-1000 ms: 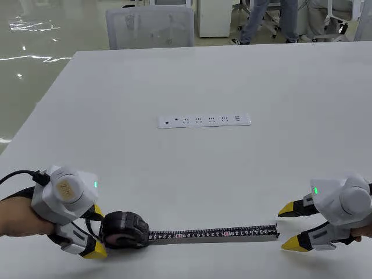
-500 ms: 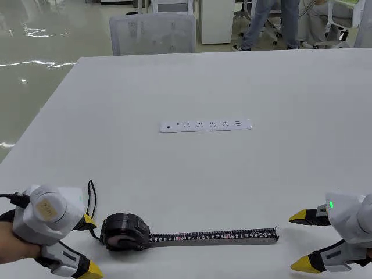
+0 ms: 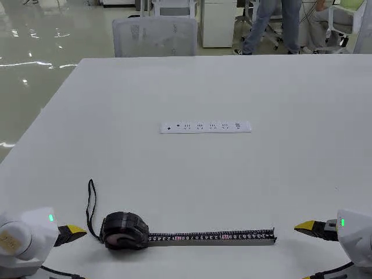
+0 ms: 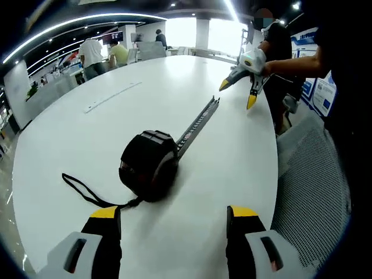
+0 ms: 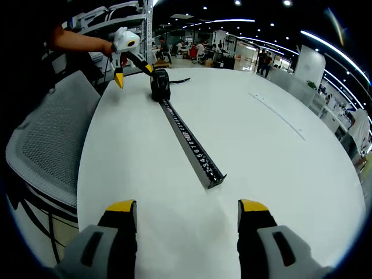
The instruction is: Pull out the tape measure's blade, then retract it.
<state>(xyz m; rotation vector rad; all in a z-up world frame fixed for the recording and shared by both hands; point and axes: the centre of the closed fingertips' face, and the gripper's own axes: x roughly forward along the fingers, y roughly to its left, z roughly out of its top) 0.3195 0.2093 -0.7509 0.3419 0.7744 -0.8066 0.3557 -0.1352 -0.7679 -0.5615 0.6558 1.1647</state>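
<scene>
The tape measure (image 3: 124, 231) lay on the white table (image 3: 261, 87), nearer the person than the power strip (image 3: 205, 127). Its blade (image 3: 212, 236) was drawn out flat, parallel to the power strip. The left gripper (image 4: 172, 212), past the strip's left end, faced the case with jaws apart and empty. The right gripper (image 5: 187, 204), past the strip's right end, faced the blade's tip, also spread and touching nothing.

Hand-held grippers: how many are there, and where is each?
2. The left hand-held gripper is open beside the tape measure case; the right hand-held gripper is open near the blade's free end.
</scene>
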